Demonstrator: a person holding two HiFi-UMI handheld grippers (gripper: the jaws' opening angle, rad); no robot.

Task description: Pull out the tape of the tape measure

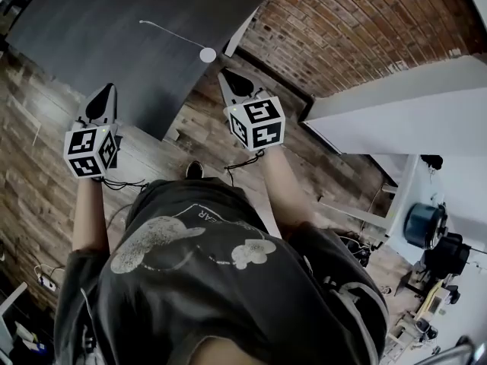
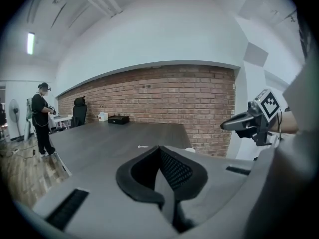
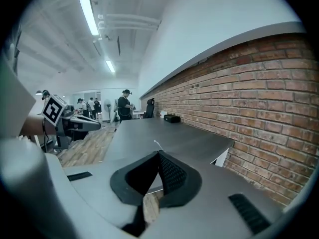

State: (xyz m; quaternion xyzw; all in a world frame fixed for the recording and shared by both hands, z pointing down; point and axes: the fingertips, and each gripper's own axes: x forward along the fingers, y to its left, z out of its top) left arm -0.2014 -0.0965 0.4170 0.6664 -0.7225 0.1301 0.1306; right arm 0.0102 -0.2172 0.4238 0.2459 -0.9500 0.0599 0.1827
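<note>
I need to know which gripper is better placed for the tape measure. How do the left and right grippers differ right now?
In the head view, the right gripper sits just beside the round white tape measure at the table edge. The left gripper is well off to its left. The right gripper leans leftward in the picture, while the left gripper leans slightly rightward. Both are shut with nothing between their jaws.

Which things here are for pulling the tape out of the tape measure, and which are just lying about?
For the job: tape measure, its tape drawn out along the table, left gripper and right gripper, both shut and empty.
Lying about: black box, white box and office chair at the table's far end.
</note>
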